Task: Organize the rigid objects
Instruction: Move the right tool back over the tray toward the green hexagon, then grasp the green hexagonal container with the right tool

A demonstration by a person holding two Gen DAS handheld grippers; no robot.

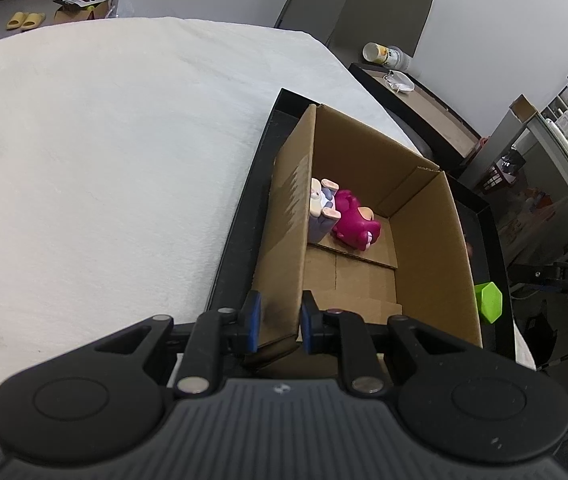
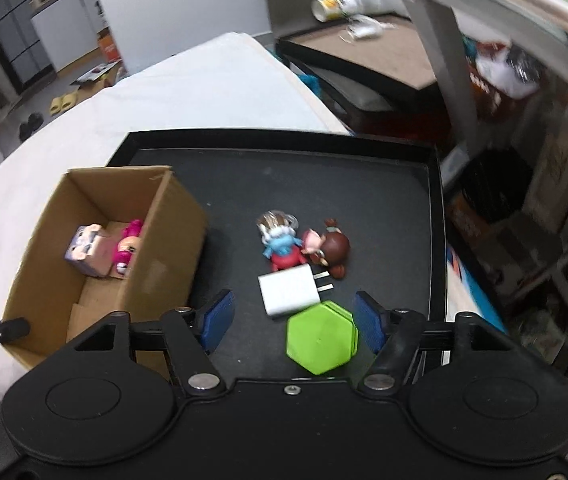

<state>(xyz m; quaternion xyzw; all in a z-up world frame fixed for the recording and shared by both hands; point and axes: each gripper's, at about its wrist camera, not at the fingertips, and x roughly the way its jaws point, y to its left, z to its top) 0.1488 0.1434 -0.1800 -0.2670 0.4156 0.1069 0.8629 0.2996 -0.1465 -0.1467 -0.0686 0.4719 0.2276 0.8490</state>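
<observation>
My left gripper (image 1: 279,318) is shut on the near wall of the open cardboard box (image 1: 424,240), which stands on the black tray (image 1: 239,248). Inside the box lie a magenta bear toy (image 1: 354,220) and a lilac block figure (image 1: 322,208). In the right wrist view my right gripper (image 2: 294,320) is open over the tray (image 2: 324,184). A green hexagonal case (image 2: 320,336) lies between its blue pads, close to the right one and well clear of the left. Just beyond are a white charger (image 2: 290,294), a blue figure (image 2: 281,246) and a brown-haired figure (image 2: 328,248).
The tray rests on a white cloth-covered table (image 1: 103,160). The cardboard box (image 2: 103,240) fills the tray's left side. Beyond the table's right edge stands a dark low table (image 2: 364,56) with a tipped cup (image 2: 328,6). Cluttered shelves (image 2: 524,80) line the right.
</observation>
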